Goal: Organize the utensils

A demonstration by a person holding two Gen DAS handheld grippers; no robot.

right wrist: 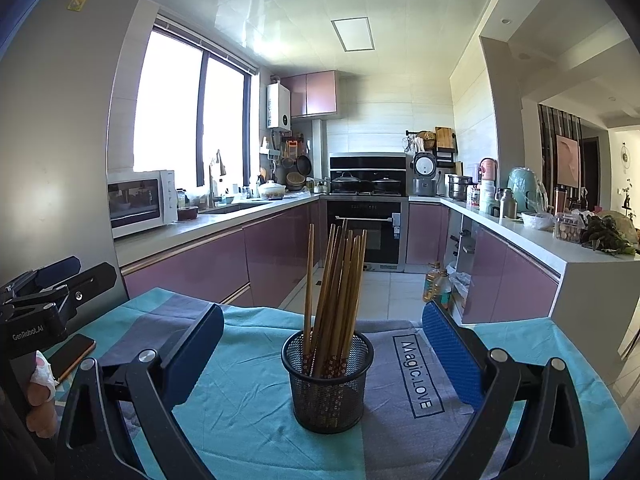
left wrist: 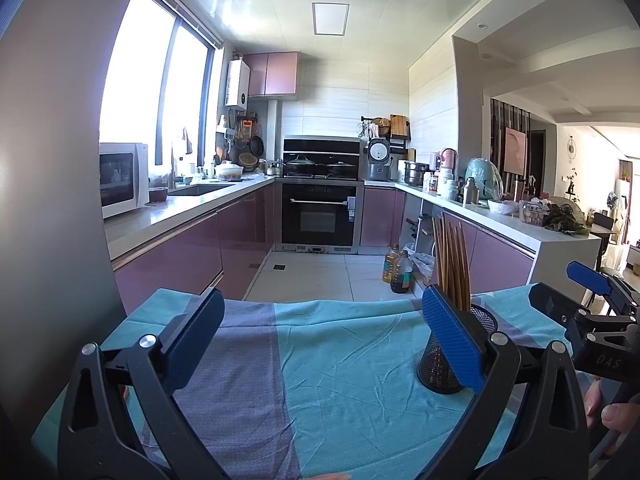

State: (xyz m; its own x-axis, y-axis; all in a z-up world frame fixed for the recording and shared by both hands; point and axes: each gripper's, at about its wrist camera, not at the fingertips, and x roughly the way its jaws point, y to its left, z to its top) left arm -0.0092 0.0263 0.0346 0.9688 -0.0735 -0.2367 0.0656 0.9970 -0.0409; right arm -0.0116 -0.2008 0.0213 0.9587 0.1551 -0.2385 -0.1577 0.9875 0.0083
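Note:
A black mesh cup (right wrist: 327, 378) stands upright on the teal and grey cloth (right wrist: 248, 400), holding several wooden chopsticks (right wrist: 336, 292) with patterned tips down. My right gripper (right wrist: 323, 334) is open, its fingers either side of the cup and short of it. In the left wrist view the same cup (left wrist: 444, 364) with chopsticks (left wrist: 452, 264) sits partly behind the right finger. My left gripper (left wrist: 320, 320) is open over bare cloth (left wrist: 340, 360), with nothing between its fingers. The right gripper (left wrist: 560, 284) shows at that view's right edge.
A phone (right wrist: 72, 354) lies on the cloth at the left, beside the left gripper (right wrist: 48, 292) and a hand (right wrist: 40, 396). A tall grey fridge side (left wrist: 52, 200) stands close on the left. Oil bottles (left wrist: 396, 270) stand on the floor beyond the table.

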